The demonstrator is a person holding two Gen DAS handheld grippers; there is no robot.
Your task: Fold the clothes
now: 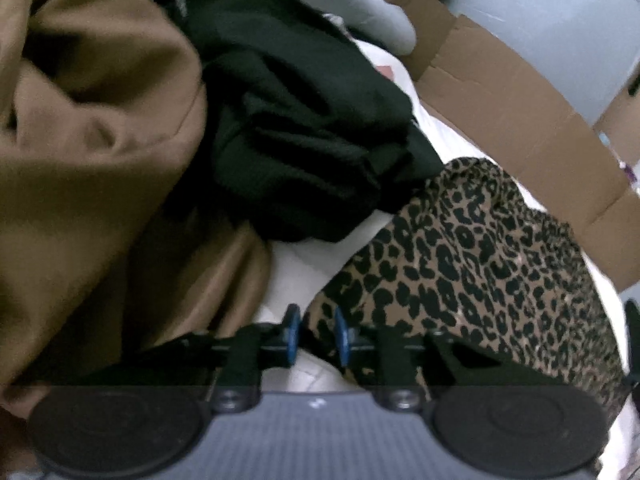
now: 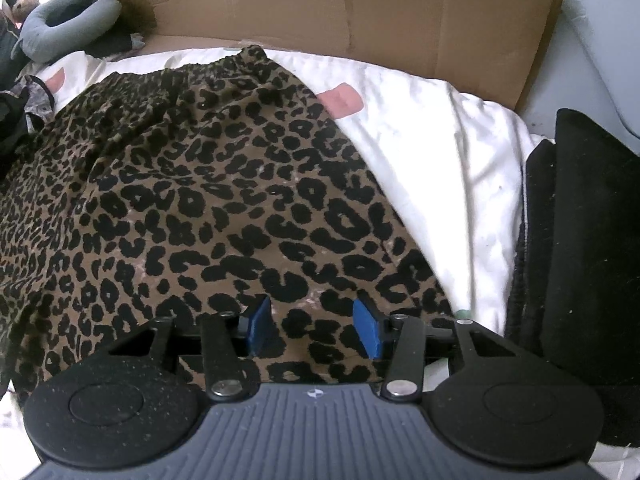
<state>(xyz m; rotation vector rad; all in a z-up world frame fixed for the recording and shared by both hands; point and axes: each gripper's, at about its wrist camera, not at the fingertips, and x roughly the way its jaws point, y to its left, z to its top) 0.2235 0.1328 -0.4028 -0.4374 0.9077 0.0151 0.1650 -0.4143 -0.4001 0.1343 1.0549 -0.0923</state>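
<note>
A leopard-print garment [image 2: 208,200] lies spread on a white sheet [image 2: 448,152]; it also shows in the left wrist view [image 1: 472,264]. My left gripper [image 1: 316,338] is nearly closed, its blue pads pinching the garment's near left edge. My right gripper [image 2: 314,326] is open, its blue pads [image 2: 366,330] resting over the garment's near right edge, with the cloth between them but not clamped.
A brown garment [image 1: 92,152] and a black garment [image 1: 304,136] are piled to the left. A grey neck pillow [image 2: 68,24] lies at the back. A cardboard wall [image 2: 360,12] stands behind. Folded black cloth [image 2: 576,260] is stacked at the right.
</note>
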